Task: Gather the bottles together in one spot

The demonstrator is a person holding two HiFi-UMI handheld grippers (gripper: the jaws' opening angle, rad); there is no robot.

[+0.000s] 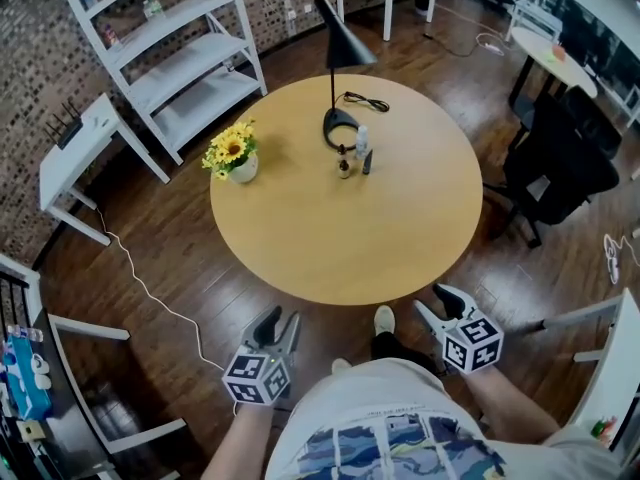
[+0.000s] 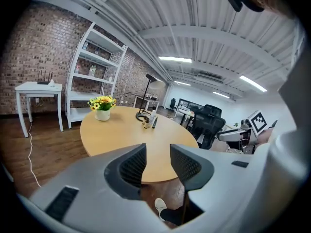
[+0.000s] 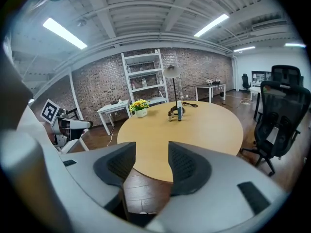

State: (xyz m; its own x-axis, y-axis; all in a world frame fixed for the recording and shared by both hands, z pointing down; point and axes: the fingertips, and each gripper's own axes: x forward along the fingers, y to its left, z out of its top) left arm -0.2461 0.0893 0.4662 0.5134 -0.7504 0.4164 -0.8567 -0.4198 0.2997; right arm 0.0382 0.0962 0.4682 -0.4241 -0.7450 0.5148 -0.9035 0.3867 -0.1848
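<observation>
Bottles [image 1: 361, 142] standing in tight cluster at far side of surface [image 1: 330, 253], just beside lamp base [image 1: 338, 126].

Left gripper [image 1: 282, 318] and right gripper [image 1: 435, 303] hover off near edge, aimed at cluster.

Both sets of fingers partly open, empty.

Cluster dead ahead, well apart from both; right looks marginally nearer.

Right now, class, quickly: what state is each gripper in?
Left gripper: open, holding nothing.
Right gripper: open, holding nothing.
</observation>
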